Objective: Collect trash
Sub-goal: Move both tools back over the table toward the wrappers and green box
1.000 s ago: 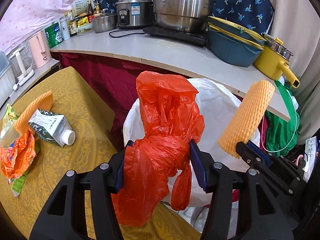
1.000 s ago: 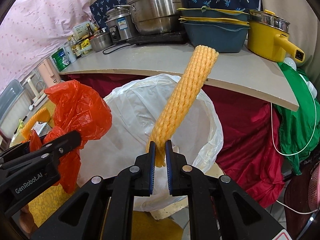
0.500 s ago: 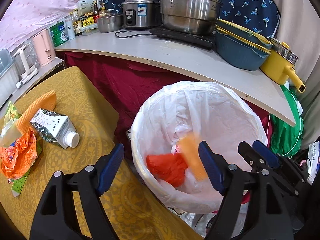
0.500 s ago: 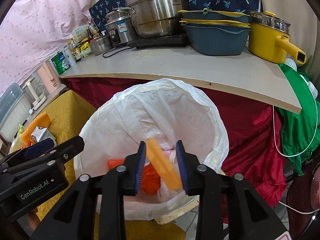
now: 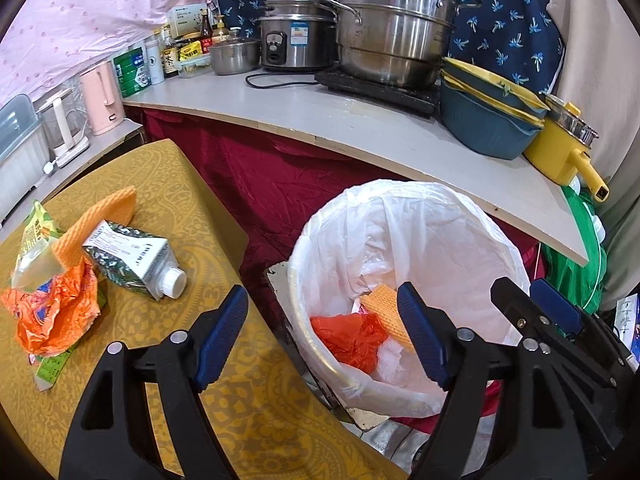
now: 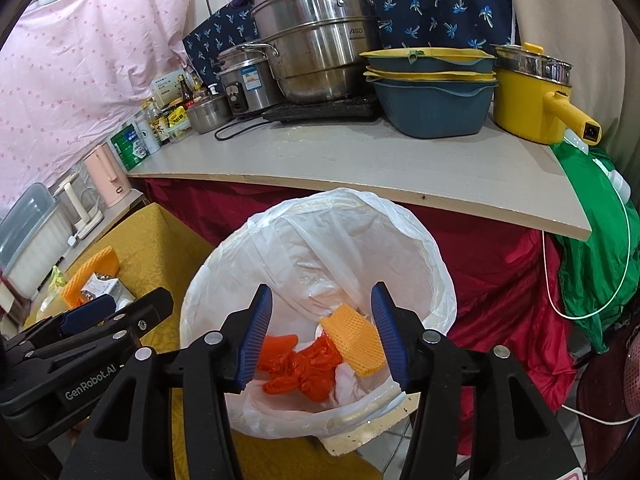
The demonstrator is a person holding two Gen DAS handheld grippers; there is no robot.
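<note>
A bin lined with a white bag (image 5: 420,216) (image 6: 400,220) stands beside the yellow-cloth table (image 5: 168,184). Inside it lie a red plastic bag (image 5: 348,336) (image 6: 304,368) and an orange foam net (image 5: 386,310) (image 6: 356,336). My left gripper (image 5: 324,332) is open and empty over the bin's near left rim. My right gripper (image 6: 320,328) is open and empty above the bin; it also shows in the left wrist view (image 5: 536,300). On the table lie a milk carton (image 5: 132,258), another orange foam net (image 5: 96,224), an orange wrapper (image 5: 52,316) and a green packet (image 5: 34,236).
A grey counter (image 5: 360,128) (image 6: 360,160) over red cloth runs behind the bin, bearing steel pots (image 5: 388,36), blue basins (image 5: 488,120), a yellow pot (image 5: 564,156) and bottles. Green cloth (image 6: 592,240) hangs at the right. A pink kettle (image 5: 102,100) stands far left.
Both grippers opened. The red bag dropped from the left gripper and the foam net from the right gripper; both now lie in the bin.
</note>
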